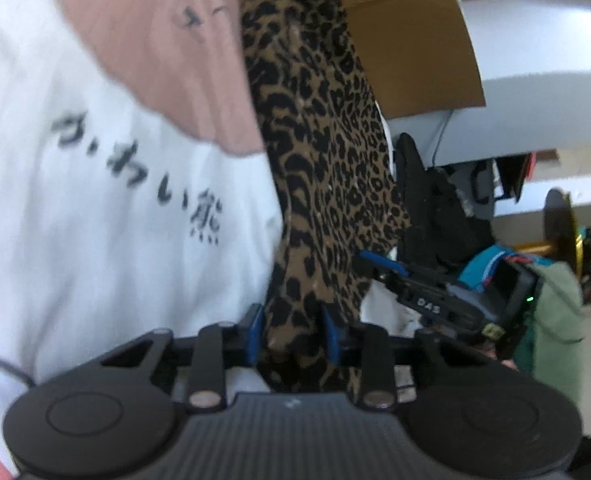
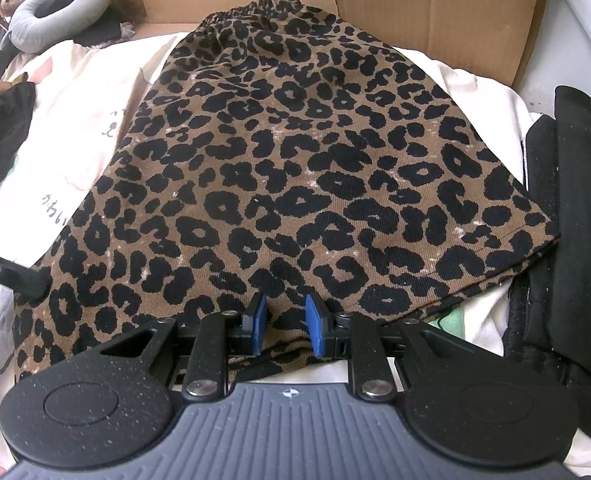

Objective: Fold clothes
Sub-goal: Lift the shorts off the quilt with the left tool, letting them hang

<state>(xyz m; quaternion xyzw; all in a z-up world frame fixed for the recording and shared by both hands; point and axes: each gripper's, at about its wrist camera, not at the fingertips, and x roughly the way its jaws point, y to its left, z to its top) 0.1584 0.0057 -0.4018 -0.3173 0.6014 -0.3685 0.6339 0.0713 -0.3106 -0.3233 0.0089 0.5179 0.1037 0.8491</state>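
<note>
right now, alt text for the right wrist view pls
A leopard-print garment lies spread over white printed fabric, its elastic waistband at the far end. The right gripper pinches its near hem between blue pads. Cardboard stands behind, black clothes lie to the right, and a grey neck pillow sits far left.

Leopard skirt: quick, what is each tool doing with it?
Left tool: closed on the leopard skirt.
Right tool: closed on the leopard skirt's near edge.
</note>
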